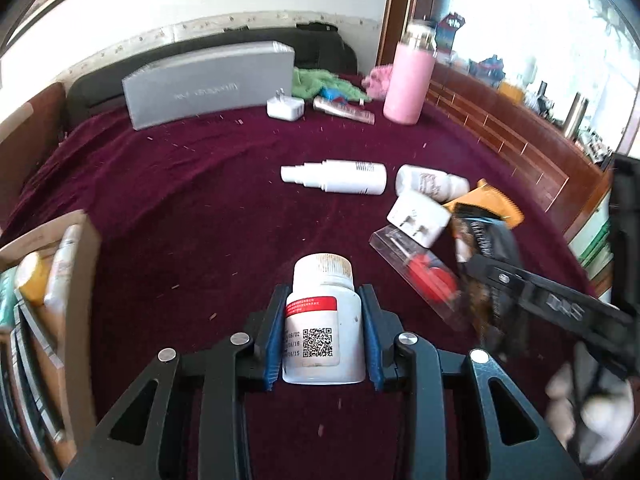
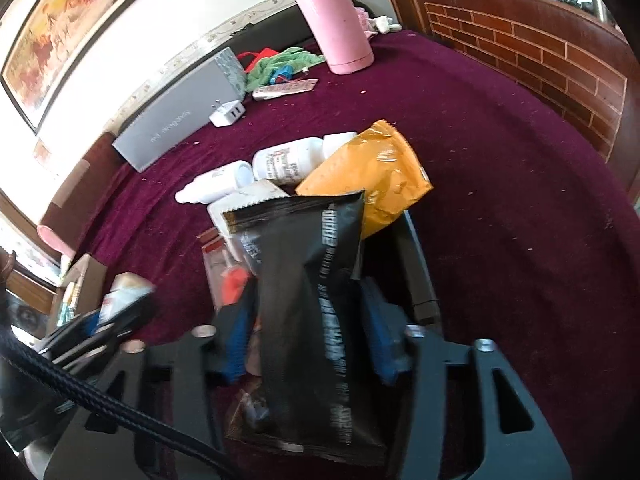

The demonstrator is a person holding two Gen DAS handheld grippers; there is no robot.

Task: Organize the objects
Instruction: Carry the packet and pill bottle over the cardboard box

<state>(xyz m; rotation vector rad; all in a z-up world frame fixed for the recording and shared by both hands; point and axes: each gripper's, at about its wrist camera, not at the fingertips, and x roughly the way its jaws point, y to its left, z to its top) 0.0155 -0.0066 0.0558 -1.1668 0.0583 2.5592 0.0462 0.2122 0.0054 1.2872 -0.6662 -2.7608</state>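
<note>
Bottle first: white pill bottle [image 1: 324, 320] w/ red label band sits between my left gripper [image 1: 323, 336] pads, jaws clamped on its sides around the label, cap pointing away from me. I've got it mid-body so it won't tip out on the way to the cardboard box [image 1: 48, 280] at left, which already holds tubes & packs stood on end; prob. that's where it goes.

Right gripper [image 2: 308, 332] has a black foil sachet [image 2: 308, 280] running lengthwise between its blue pads. View is blurred, so I can't tell whether the jaws are actually pinching it or just straddling it. Sachet lies over an orange pouch [image 2: 384, 172] and a clear blister pack [image 1: 416, 272] w/ red part, so it's top of that pile, hence easiest to take.

Further out on the maroon-covered tabletop [image 1: 160, 208]: spray bottle [image 1: 340, 176] & a small white bottle [image 1: 428, 184] lying down, white plug adapter [image 1: 420, 216] beside them. At the back, grey box [image 1: 208, 84], charger [image 1: 285, 109], green cloth [image 1: 316, 82], pink flask [image 1: 408, 80] upright.
</note>
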